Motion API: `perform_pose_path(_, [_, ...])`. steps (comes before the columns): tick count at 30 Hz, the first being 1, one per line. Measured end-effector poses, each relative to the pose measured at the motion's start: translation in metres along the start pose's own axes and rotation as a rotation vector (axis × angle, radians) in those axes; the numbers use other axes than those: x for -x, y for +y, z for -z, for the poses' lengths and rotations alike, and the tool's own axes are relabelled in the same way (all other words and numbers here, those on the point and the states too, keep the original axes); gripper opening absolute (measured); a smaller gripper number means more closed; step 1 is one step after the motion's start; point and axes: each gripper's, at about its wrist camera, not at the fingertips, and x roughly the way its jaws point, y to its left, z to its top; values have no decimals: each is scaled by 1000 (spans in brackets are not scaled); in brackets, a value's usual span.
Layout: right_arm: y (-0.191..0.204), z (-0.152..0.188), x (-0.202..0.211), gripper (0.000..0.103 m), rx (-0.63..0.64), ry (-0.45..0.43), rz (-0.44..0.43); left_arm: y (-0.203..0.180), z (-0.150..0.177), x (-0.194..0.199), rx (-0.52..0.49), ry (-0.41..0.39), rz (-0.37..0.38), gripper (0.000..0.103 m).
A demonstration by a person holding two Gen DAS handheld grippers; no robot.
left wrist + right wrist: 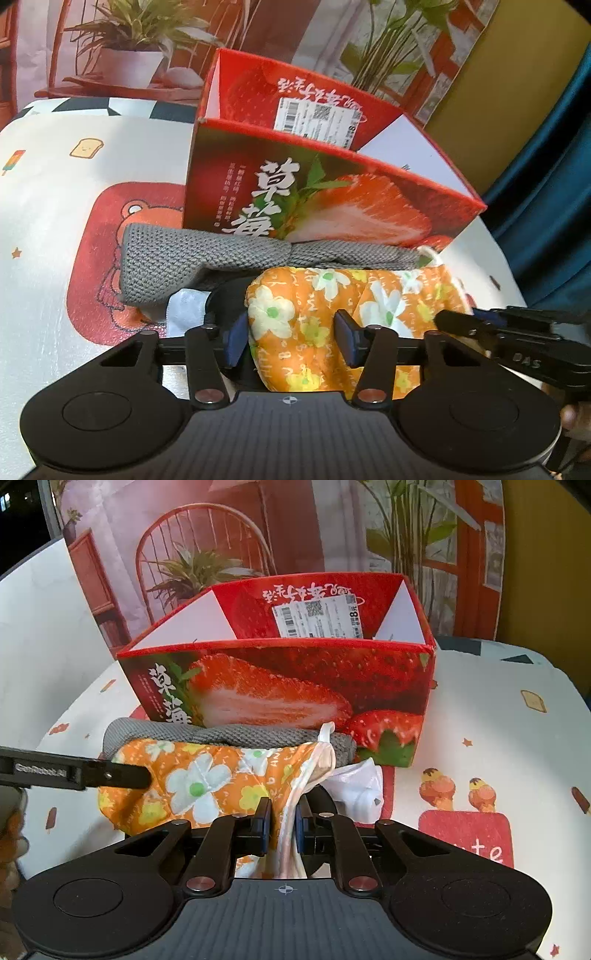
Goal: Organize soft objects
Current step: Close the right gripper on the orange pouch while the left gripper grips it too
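Observation:
An orange cloth with white flowers (314, 295) lies bunched on the table in front of the red strawberry box (332, 199). My left gripper (291, 339) has the cloth's left bulge between its pads, which press on it. In the right wrist view, my right gripper (282, 819) is shut on the white-trimmed edge of the same orange cloth (207, 782). A grey knitted cloth (221, 258) lies behind the orange one against the box (295, 686). A white cloth (358, 786) lies partly under the pile. Each view shows the other gripper's finger at its side.
The open-topped box stands upright, with a shipping label on its inner back wall (317, 620). The table cover (55, 221) carries cartoon prints. A printed backdrop of plants (140, 44) stands behind. A blue curtain (554, 166) hangs at the right.

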Motion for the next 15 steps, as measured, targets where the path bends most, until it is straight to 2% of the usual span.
perform_pose_path(5, [-1, 3, -3, 12, -7, 10, 8, -3, 0, 6, -13, -24, 19, 35])
perform_pose_path(7, [-1, 3, -3, 12, -9, 11, 8, -4, 0, 8, -17, -33, 18, 25])
perform_pose_path(10, [-1, 2, -2, 12, -6, 6, 2, -6, -1, 12, -31, -57, 19, 20])
perform_pose_path(15, [3, -5, 9, 10, 7, -33, -31, -11, -5, 25, -53, -103, 8, 18])
